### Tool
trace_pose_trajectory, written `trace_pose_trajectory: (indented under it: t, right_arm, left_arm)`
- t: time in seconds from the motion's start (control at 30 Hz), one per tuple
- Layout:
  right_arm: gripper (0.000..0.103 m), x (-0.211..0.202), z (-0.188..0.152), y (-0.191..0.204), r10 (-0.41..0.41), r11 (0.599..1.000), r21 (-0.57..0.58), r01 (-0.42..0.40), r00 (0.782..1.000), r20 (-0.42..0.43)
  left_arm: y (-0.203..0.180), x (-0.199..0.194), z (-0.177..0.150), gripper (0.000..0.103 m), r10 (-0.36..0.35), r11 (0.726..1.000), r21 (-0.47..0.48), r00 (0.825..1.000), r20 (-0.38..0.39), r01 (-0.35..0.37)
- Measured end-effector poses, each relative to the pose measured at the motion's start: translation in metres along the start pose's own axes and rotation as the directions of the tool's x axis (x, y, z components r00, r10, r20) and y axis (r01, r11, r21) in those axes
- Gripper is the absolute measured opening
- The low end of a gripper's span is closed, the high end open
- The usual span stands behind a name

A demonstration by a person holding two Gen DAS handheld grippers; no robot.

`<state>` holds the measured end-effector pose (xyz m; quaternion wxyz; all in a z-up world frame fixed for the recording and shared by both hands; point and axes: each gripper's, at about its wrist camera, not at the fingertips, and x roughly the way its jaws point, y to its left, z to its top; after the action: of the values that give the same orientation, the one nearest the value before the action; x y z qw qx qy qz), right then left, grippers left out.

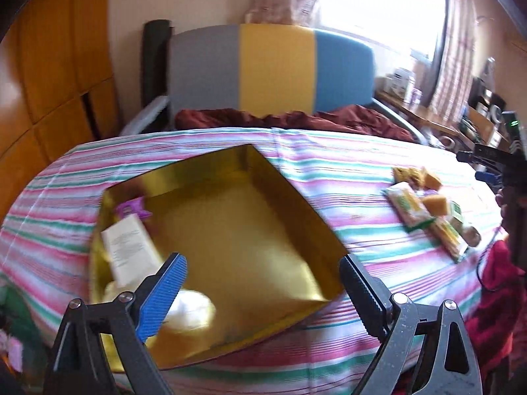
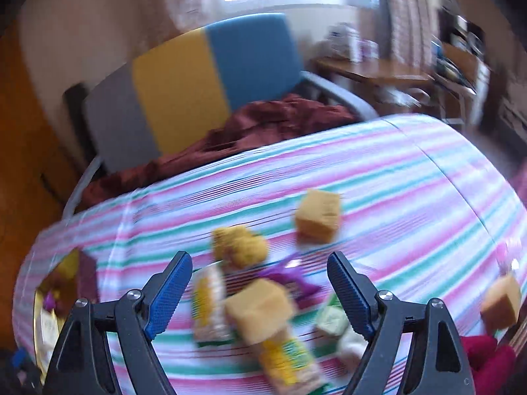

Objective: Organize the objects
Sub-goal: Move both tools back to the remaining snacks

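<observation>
Here, snack packets (image 2: 260, 309) between parted jaws, untouched

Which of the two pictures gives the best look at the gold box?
The left wrist view: the gold box fills its middle, open, with packets inside. The right wrist view catches only a blurred corner at its left edge.
</observation>
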<state>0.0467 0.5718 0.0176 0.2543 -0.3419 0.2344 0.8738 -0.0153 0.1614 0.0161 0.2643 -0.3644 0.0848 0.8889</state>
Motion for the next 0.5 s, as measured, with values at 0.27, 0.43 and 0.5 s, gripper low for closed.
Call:
trace_pose_trajectory:
  t: [0.27,0.43,0.5]
  right_arm:
    - [0.086,0.022,-0.008,-0.077,0.068,0.945,0.322,-0.047,0.996,-0.055]
    - [0.086,0.025,-0.01,-0.076,0.134,0.934,0.343,-0.101,0.988,-0.074]
    - [0.086,0.025,-0.009,-0.077,0.158,0.928,0.351,-0.123,0.985,-0.072]
  left_arm:
    - [-0.069,0.03,0.017,0.094,-0.136,0.989,0.049,0.988,-0.073,0.14]
    - [-0.116,0.062,0.033,0.094,-0.187,0.978,0.075,0.975,-0.119,0.196]
    - [-0.131,0.077,0.04,0.094,-0.21,0.973,0.065,0.967,-0.148,0.221]
